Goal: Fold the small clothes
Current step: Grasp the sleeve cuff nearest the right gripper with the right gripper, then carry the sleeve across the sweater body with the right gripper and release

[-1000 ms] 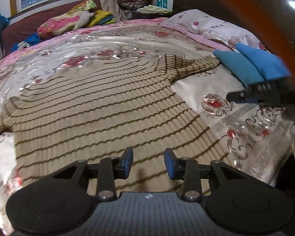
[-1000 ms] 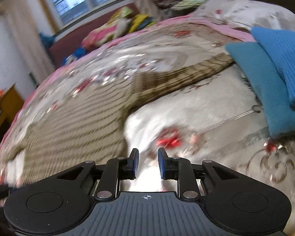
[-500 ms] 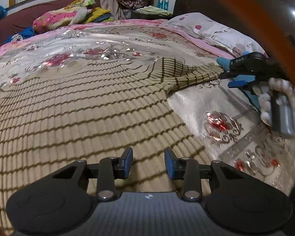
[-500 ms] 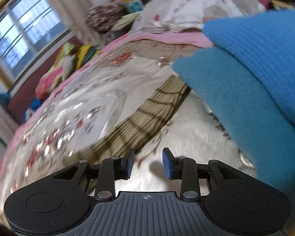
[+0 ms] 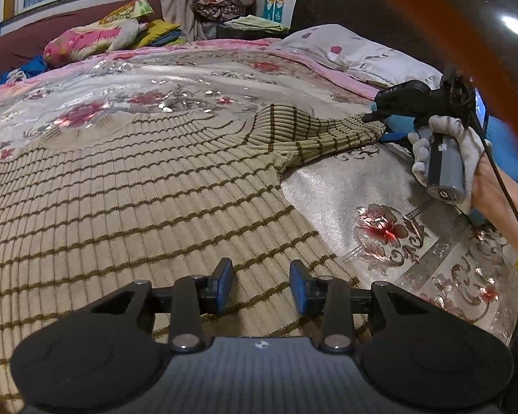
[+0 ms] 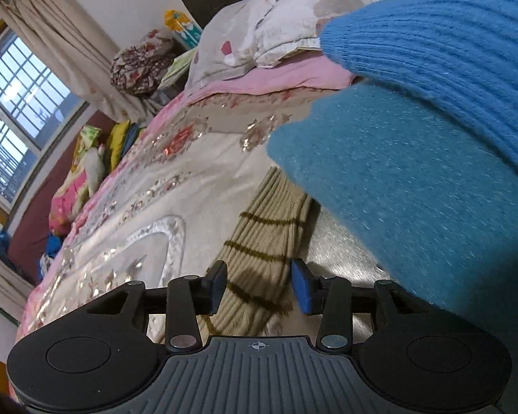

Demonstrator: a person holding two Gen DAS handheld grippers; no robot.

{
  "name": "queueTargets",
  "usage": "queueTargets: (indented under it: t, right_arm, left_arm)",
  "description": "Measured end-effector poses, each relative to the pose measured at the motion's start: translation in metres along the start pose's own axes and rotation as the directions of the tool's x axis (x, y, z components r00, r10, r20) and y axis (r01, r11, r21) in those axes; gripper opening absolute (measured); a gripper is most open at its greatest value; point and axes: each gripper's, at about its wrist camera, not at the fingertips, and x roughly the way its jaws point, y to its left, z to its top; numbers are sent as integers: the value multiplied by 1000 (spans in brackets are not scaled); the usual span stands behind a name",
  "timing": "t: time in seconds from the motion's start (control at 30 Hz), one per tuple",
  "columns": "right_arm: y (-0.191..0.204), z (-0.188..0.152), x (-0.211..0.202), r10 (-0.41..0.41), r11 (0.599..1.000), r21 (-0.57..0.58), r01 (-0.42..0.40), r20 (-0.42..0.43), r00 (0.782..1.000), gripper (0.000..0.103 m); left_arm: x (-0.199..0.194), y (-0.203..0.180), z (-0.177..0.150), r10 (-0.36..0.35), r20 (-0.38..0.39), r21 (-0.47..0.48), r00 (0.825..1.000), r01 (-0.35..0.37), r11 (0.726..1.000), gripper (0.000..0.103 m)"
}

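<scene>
Left tool hovers low over the body of the striped sweater, its blue-padded fingers spread wide with nothing between them. Beneath it the tan knit, crossed by thin brown stripes, lies spread flat on the bed, covering the left and centre of the floral satin bedspread. One sleeve of the garment runs out to the right toward the headboard side.

Right tool, seen from the left wrist camera, sits at the sleeve's cuff end, gripped by a white-gloved hand; one finger lies above the cuff and one below. From its own camera, the right tool is open wide, and the cuff lies between the two pads without visible contact on either side.

Just beyond the cuff, to the right, rest folded blue knits: a teal piece below, a brighter blue ribbed one on top. The teal edge overlaps the tip of the cuff. A spotted pillow lies behind them against the dark headboard.
</scene>
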Motion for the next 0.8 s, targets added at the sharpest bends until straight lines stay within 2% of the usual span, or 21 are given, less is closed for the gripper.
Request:
queueTargets:
  t: [0.1,0.23,0.27,0.33,0.43,0.53,0.63,0.7,0.8]
  right_arm:
    - [-2,3,5,19,999,26,-19,9,1000,41]
    - [0,2,7,28,1000,5,-28,16,999,40]
    - [0,2,7,31,1000,4,-31,17,999,37]
    - [-2,3,7,40,999,17,-40,15,999,17]
    - [-5,3,5,72,996,51,-72,7,997,14]
    - [6,4,-10,117,992,37,-118,39,992,13]
    - [31,0,-34,218,976,-3,-218,64,974,12]
    - [53,-8,-51,298,954,-37,-296,58,953,12]
    - [98,-30,-75,393,910,-154,-384,26,919,12]
  left_arm:
    - [1,1,0,0,-6,-4,1000,0,1000,42]
    - [-1,3,-2,1,-10,-9,1000,-2,1000,42]
    - [-2,3,-2,0,-11,-13,1000,0,1000,42]
    - [-3,4,-3,1,-13,-20,1000,-1,1000,42]
    - [-7,6,-4,10,-8,-19,1000,-10,1000,42]
    - [-13,11,-4,22,2,-25,1000,-22,999,42]
    - [-22,21,-7,34,15,-41,999,-33,999,42]
    - [-29,30,-10,43,21,-52,999,-41,998,42]
    - [-39,41,-17,57,27,-62,998,-55,997,42]
